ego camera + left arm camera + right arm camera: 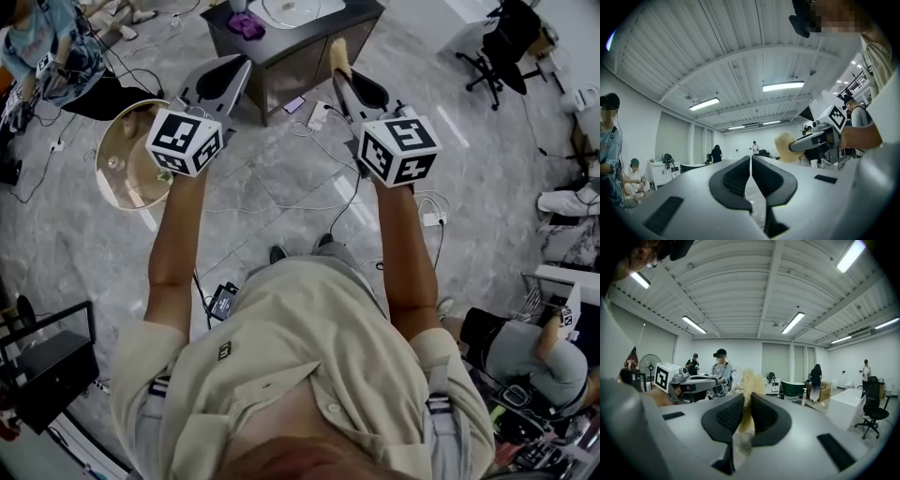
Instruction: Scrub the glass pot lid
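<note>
Grey marble floor (pixel 487 187) fills the head view, and only there does the glass pot lid (pixel 127 155) show, just left of the left gripper's marker cube and well back from its jaw tips. In its own view, the left gripper (pixel 750 161) is closed to a thin slit. The right gripper (pixel 743 411) is clamped on a tan fibrous scrubber (pixel 749 380).

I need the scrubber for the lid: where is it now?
The scrubber is clamped in the right gripper's jaws, its yellowish tuft poking past their tips; in the head view that is right of centre, near the top.
</note>
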Available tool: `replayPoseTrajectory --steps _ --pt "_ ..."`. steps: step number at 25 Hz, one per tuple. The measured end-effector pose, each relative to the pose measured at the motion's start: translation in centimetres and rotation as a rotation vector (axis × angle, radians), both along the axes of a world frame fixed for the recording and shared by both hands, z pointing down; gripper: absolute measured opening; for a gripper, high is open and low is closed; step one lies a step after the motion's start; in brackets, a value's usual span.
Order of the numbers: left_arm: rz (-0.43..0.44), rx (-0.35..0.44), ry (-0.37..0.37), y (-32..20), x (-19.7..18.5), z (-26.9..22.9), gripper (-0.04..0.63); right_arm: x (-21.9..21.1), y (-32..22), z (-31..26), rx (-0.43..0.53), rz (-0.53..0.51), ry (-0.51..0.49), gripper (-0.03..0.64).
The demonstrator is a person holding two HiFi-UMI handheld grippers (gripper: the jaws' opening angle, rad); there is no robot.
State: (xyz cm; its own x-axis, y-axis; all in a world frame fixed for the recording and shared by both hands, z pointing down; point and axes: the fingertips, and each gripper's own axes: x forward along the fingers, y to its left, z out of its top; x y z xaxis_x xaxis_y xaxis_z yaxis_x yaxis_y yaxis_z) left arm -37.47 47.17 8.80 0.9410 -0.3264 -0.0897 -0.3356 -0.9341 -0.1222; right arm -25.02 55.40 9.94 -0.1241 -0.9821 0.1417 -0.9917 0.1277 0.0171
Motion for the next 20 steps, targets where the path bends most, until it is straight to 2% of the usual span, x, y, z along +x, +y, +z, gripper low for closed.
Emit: replayPoseTrajectory --steps 12,20 --pt "-0.039 -0.019 -0.052 -3.3 2.9 1.7 0.025 4.0 -4.3 0.7 0.026 -0.029 -0.088 0.043" --pt "-0.088 -0.032 -0.082 -9.2 10.1 2.9 0.025 12.1 -11.5 1.3 0.035 -0.079 -0.113 0.043"
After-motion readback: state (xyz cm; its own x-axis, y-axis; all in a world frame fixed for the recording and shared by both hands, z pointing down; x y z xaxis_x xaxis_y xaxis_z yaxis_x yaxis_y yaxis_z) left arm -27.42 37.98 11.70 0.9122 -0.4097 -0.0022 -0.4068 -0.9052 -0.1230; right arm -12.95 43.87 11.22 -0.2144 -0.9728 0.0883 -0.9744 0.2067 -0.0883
